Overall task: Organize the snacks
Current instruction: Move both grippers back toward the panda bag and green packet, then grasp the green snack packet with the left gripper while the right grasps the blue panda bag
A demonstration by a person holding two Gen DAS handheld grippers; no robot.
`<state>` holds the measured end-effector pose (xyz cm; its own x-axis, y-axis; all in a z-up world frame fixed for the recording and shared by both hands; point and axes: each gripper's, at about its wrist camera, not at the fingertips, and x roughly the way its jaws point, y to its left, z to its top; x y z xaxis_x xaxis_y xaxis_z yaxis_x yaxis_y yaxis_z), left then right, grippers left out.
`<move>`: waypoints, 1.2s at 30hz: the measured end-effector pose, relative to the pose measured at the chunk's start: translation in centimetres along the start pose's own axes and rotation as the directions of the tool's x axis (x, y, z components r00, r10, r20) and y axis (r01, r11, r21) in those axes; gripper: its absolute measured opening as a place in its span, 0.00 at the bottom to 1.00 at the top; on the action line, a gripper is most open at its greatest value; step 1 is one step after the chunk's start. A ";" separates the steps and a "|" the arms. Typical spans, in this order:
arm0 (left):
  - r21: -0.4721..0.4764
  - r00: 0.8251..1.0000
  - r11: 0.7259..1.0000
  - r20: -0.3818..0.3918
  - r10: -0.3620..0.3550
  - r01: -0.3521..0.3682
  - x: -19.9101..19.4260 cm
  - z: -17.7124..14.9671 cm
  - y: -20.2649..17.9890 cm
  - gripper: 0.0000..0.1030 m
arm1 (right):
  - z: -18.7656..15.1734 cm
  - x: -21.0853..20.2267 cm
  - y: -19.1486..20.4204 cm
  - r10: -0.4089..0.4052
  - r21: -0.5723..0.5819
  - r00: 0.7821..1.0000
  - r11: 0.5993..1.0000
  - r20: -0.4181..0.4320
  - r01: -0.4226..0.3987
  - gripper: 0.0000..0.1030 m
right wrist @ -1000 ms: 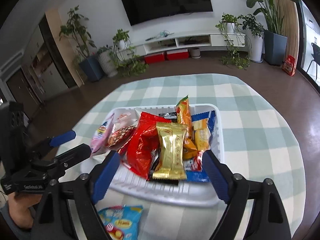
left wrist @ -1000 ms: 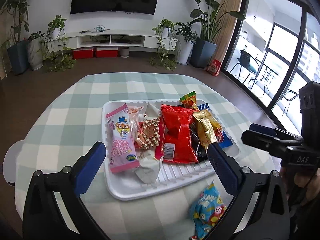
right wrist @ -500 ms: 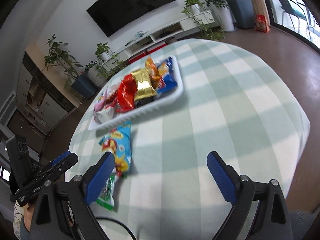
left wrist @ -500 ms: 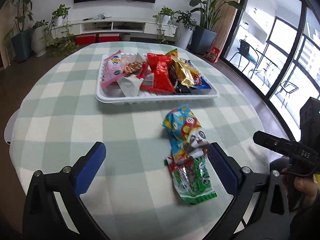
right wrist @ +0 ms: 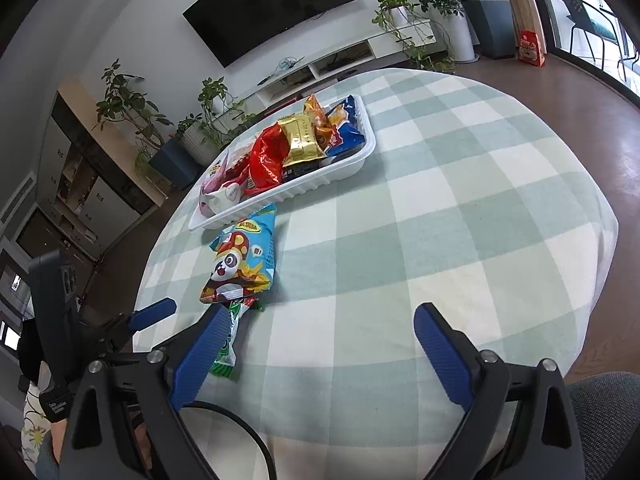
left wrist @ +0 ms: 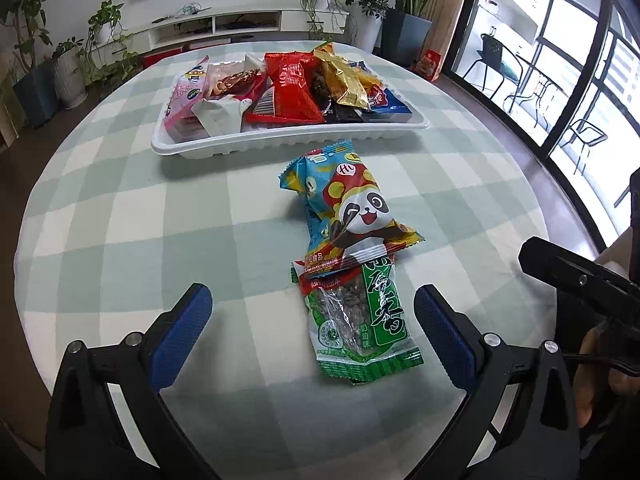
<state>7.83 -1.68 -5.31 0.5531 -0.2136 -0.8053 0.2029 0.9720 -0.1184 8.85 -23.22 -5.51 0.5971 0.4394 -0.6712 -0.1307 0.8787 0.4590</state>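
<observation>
Two snacks lie loose on the checked bench, near of the white tray that holds the rest: a panda bag and, nearer, a green pack whose far end is tucked under the panda bag's near edge. The left tongs are spread wide and empty, fingers either side of the green pack but clear of it. The right tongs are also wide and hold nothing; they sit over bare cloth to the right of both snacks, with their left finger covering part of the green pack in that view.

The step in hand looks like picking up the green pack. To do it well, I would lower the left tongs straight onto the pack's middle, below the overlap, and close across its narrow width so the film crumples evenly. Lifting toward the near side first should slide it out from under the panda bag without dragging that bag along. The tray is crowded, so an open spot at its near edge seems the safest landing.
</observation>
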 end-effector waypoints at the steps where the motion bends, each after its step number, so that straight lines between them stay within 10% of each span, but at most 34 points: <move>1: 0.000 1.000 1.000 -0.008 -0.006 0.006 0.2 0.0 0.0 0.99 | -0.1 0.0 0.0 -0.001 -0.003 1.000 1.000 0.003 0.001 0.93; 6: 0.025 0.999 1.000 -0.033 -0.009 0.010 1.2 0.4 -0.6 0.97 | -0.3 0.1 0.3 -0.005 -0.019 1.000 1.000 0.001 0.005 0.93; 10: 0.041 0.998 0.999 -0.057 -0.016 0.019 2.1 0.5 -1.0 0.72 | -0.4 0.0 0.5 -0.011 -0.035 1.000 0.999 0.006 0.012 0.93; 26: 0.071 0.995 0.994 -0.064 -0.080 0.084 1.8 -0.1 0.7 0.30 | -0.3 -0.1 1.0 -0.029 -0.066 0.999 0.997 0.017 0.030 0.93; 36: 0.056 0.992 0.991 -0.051 -0.117 0.119 -0.2 -2.1 2.3 0.25 | 0.3 -0.2 2.2 -0.038 -0.096 0.999 0.995 0.017 0.040 0.92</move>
<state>6.46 0.82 -6.68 0.4840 -0.3202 -0.8144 0.3127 0.9325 -0.1807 8.66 -21.39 -4.21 0.6147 0.4022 -0.6785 -0.1820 0.9093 0.3741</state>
